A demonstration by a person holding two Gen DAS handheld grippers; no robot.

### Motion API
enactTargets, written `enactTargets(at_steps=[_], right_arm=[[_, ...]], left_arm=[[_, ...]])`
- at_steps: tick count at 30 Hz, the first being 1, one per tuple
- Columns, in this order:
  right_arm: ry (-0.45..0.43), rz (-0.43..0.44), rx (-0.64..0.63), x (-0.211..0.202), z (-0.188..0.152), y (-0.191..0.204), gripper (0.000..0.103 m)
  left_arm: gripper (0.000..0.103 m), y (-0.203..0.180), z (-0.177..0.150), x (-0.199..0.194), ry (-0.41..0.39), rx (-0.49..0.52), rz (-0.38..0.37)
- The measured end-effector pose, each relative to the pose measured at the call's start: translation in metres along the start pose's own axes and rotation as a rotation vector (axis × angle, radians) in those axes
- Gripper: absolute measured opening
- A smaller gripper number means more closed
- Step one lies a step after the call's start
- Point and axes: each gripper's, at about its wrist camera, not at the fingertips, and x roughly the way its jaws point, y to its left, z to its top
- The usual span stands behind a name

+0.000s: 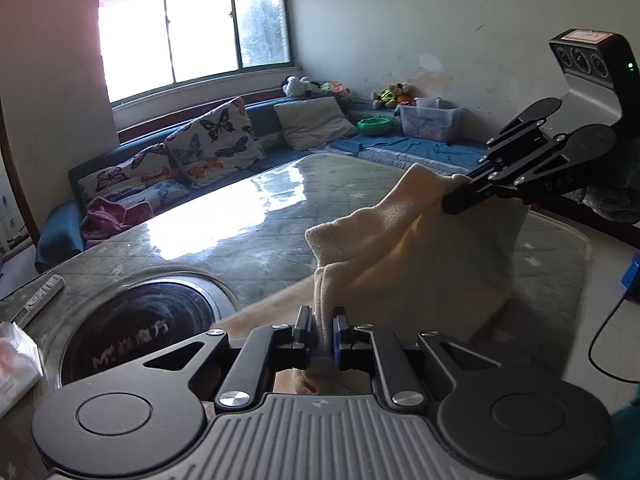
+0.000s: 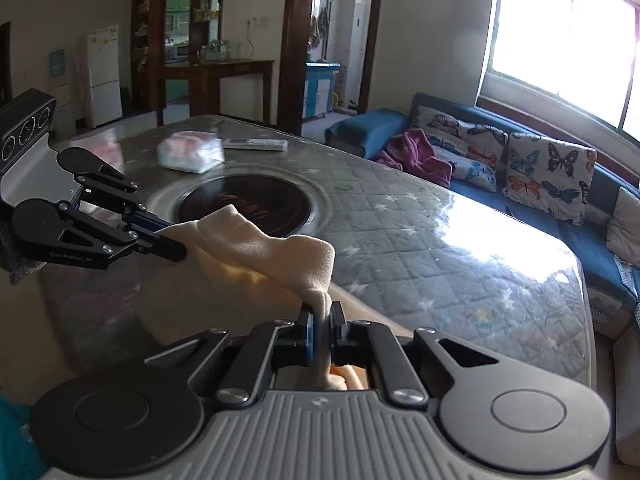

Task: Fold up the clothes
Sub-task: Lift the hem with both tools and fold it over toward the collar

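Left gripper (image 1: pixel 323 334) and right gripper (image 2: pixel 323 330) clamped on cream fleece garment (image 1: pixel 420 256), raised above quilted table (image 2: pixel 420 232) beside round cooktop (image 2: pixel 248 204).

Sunlit window (image 1: pixel 192 28) above blue sofa (image 2: pixel 560 216), white walls.

A cream fleece garment (image 1: pixel 420 248) hangs lifted above the quilted table (image 1: pixel 248 216), its top edge sagging between two pinched corners, lower part draping onto the table
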Motion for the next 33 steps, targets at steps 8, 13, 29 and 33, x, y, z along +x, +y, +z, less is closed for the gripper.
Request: enactTargets(at_steps=[8,13,29,33], right_arm=[[0.090,-0.046,0.120,0.094,0.008,-0.043,0.007],[0.111,-0.073,0.244,0.123,-0.009,-0.062,0.012],[-0.003,-0.090,0.361,0.105,-0.014,-0.070,0.019],[0.023,-0.058,0.367,0.130,-0.010,-0.064,0.019]], left_arm=[[0.011,0.030,0.004,0.051,0.061,-0.072,0.067],[0.014,0.048,0.005,0.081,0.098,-0.119,0.111],[0.029,0.044,0.029,0.086,0.043,-0.264,0.067],[0.039,0.034,0.031,0.104,0.066,-0.302,0.020]])
